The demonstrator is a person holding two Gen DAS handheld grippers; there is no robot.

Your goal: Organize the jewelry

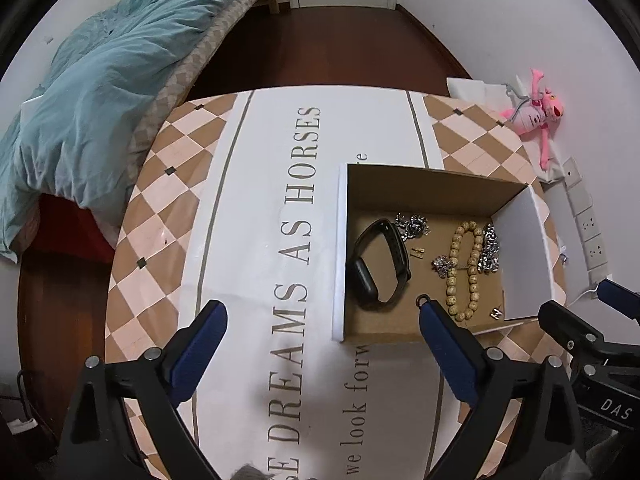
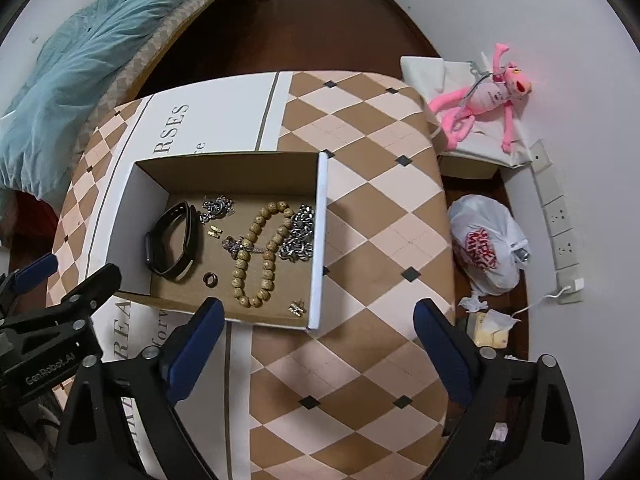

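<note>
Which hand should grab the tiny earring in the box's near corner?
Right, probably. The earring lies just ahead, between the open fingers of the right gripper; from the left gripper it sits off past one finger.

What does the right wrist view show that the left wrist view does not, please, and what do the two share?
Only the right wrist view shows the white plastic bag on the floor and the small dark ring clear inside the box.

Only the left wrist view shows the full "DREAMS AS HORSES" lettering.

Both show the cardboard box, the black watch band, the wooden bead bracelet, the pink plush toy, and an open, empty claw.
</note>
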